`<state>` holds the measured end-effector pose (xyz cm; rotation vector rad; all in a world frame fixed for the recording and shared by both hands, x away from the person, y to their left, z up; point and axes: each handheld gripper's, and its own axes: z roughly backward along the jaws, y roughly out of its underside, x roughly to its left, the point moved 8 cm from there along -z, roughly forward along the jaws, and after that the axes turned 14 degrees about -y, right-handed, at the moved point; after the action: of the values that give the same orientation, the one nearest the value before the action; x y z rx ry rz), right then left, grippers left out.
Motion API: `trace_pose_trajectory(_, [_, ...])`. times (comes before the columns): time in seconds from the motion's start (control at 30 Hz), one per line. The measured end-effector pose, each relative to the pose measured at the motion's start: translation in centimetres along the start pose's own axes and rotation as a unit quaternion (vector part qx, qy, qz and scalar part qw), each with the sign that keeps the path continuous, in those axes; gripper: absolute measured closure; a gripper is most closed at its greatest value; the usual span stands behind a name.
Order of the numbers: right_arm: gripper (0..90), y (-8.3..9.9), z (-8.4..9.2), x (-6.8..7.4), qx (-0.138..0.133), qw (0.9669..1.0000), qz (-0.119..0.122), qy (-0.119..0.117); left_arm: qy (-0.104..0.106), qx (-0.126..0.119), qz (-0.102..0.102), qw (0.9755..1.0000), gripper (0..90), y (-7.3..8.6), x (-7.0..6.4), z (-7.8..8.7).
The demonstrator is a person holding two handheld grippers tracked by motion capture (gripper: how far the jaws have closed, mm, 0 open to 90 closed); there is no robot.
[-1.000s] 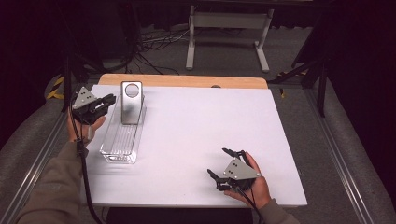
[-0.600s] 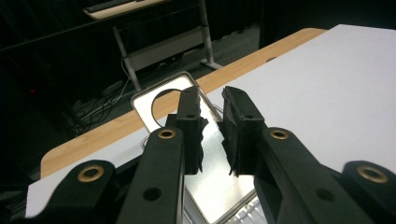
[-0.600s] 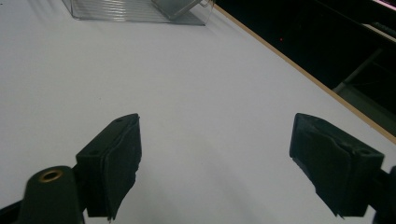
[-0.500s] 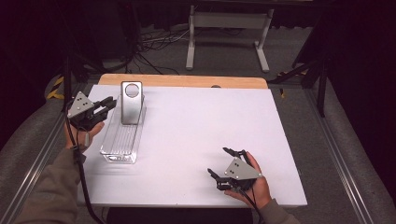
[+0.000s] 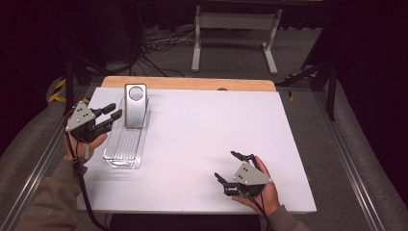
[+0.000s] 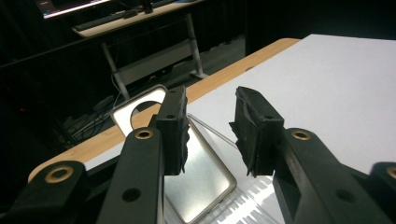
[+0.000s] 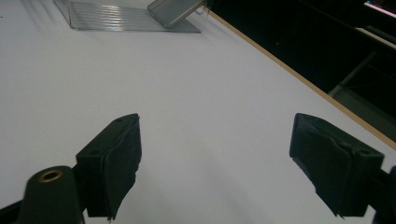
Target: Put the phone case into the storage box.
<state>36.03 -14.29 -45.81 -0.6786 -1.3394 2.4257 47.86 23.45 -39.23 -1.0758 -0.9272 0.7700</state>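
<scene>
High view: white table (image 5: 202,144) with a wooden strip along its far edge, dark room around it. Grey floor beyond the table, cables (image 5: 159,45) on it, and a white metal stand (image 5: 235,33) further back. Metal rails run down both sides of the table. A clear plastic tray (image 5: 126,144) sits near the table's left edge, long axis running front to back. A silver metal plate (image 5: 135,106) with a round hole near its top leans up out of the tray's far end. Left hand-held gripper (image 5: 109,113) is just left of the tray, held in a hand (image 5: 86,142) with a sleeve behind it, tips aimed at the plate, jaws a little apart, nothing between them. Right hand-held gripper (image 5: 230,166) is well apart from the tray, near the table's front edge to the right, hand (image 5: 264,190) low on the surface, jaws spread wide and empty.

Left gripper view: left hand-held gripper (image 6: 210,128) jaws stand apart with a gap, the silver metal plate (image 6: 196,177) seen beyond them, its hole behind the left jaw; ribbed tray floor (image 6: 247,205) at the bottom. Wooden edge and the white metal stand (image 6: 154,65) behind.

Right gripper view: right hand-held gripper (image 7: 215,163) jaws far apart over bare white table (image 7: 187,93); clear plastic tray (image 7: 112,16) and plate far off at top.
</scene>
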Motion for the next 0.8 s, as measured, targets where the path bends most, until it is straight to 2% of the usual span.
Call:
trace_pose_trajectory(0.27, [17.9,-0.2,0.2,-0.1,-0.008,0.9999,-0.007,0.001,0.011,-0.006,-0.007,0.9999,60.1,-0.2,-1.0,0.9])
trace_pose_trajectory(0.5, [17.9,-0.3,0.4,-0.2,-0.012,0.9999,-0.007,0.002,0.010,-0.011,-0.006,0.9999,50.2,-0.3,-1.5,1.4])
trace_pose_trajectory(0.8, [17.8,-0.5,0.6,-0.3,-0.016,0.9998,-0.008,0.004,0.020,-0.025,-0.010,0.9994,45.2,-0.7,-2.4,2.5])
